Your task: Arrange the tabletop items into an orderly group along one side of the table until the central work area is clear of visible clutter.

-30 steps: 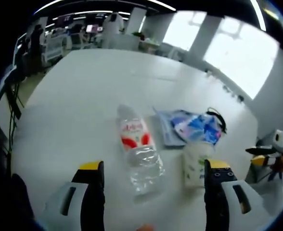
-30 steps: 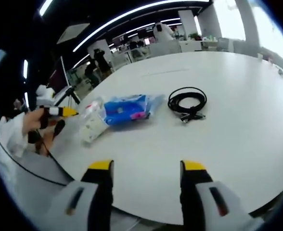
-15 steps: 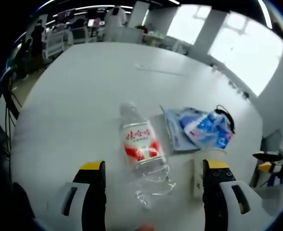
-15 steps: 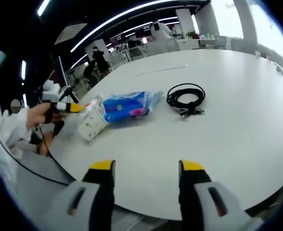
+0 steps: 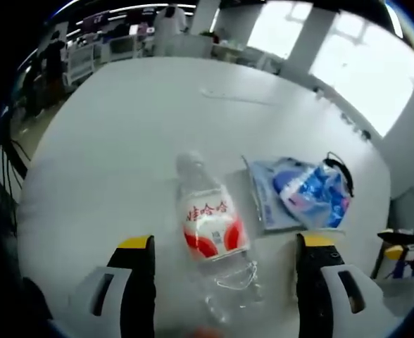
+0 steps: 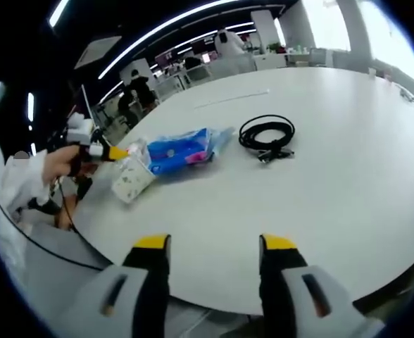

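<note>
Left tool: jaws wide, holding nothing, above a clear water bottle lying on its side on the white counter. Blue packet: just right of the bottle. Right tool: jaws wide, empty, over bare counter. Beyond it: small white carton, blue packet, coiled black cable.
</note>
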### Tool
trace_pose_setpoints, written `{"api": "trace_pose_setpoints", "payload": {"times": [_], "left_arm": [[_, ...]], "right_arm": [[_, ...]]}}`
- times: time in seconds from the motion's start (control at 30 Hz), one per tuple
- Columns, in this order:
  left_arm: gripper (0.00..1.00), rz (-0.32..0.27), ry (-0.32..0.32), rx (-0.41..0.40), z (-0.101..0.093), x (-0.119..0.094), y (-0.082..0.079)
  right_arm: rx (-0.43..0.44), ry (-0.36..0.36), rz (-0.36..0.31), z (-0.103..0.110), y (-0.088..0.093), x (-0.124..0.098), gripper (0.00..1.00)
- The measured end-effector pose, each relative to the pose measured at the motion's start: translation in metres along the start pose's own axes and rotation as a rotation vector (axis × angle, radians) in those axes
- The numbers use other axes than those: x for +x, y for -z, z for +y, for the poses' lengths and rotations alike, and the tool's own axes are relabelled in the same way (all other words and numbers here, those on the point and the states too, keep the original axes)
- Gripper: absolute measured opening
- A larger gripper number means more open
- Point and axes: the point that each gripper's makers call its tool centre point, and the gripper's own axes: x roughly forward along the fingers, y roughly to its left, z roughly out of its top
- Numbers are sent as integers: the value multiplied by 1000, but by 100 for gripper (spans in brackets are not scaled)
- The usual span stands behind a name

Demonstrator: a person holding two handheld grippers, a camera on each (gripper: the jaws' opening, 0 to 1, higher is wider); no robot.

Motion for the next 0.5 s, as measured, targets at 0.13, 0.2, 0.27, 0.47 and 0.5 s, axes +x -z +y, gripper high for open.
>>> {"api": "trace_pose_setpoints", "payload": {"times": [0.13,0.2,0.27,0.47,0.5], "left_arm": [[79,10,-32,-7,5,5,1],[79,19,-41,-15,7,8,2],[78,38,-45,-7,7,11,5],[72,48,-57,5,7,15,6],[70,54,-61,8,8,17,8]], "right_arm": [[54,-10,-27,0,-5,1,47],[59,-11,-32,1,-7,2,47],[46,-14,-27,2,-8,3,47],[32,-25,-21,3,-12,7,48],[32,-27,-20,4,-13,8,48]]}}
